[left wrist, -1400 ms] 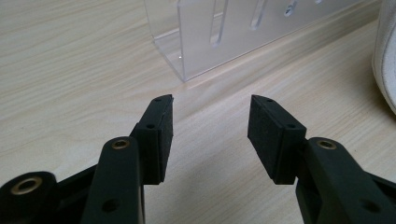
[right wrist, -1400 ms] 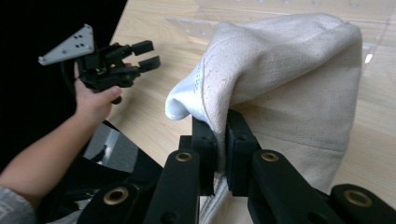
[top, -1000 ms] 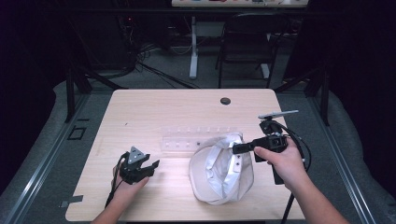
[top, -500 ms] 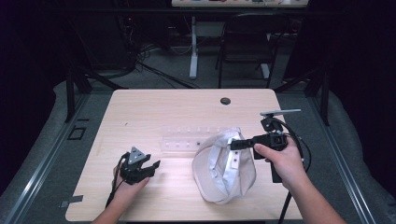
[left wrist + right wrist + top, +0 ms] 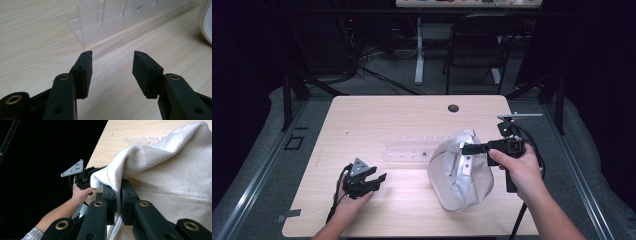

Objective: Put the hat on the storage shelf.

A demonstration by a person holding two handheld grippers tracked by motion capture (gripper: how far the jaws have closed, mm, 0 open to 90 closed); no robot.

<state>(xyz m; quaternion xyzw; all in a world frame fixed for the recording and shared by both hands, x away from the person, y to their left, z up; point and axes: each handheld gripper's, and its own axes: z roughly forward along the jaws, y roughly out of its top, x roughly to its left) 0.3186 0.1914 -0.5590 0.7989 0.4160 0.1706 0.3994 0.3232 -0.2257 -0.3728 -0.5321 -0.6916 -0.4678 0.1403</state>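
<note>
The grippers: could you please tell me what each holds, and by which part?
The right gripper pinches the cream cap by a fabric fold; the left gripper holds nothing.

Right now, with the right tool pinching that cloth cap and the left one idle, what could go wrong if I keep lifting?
1. The right tool grips only a thin fold at the edge of the cream cloth cap; the fabric may slip out.
2. The cap hangs close to the clear acrylic rack; swinging it could knock or drag the rack.
3. The left tool sits open on the wooden table, apart from the cap, so nothing steadies the cap's loose side.
</note>
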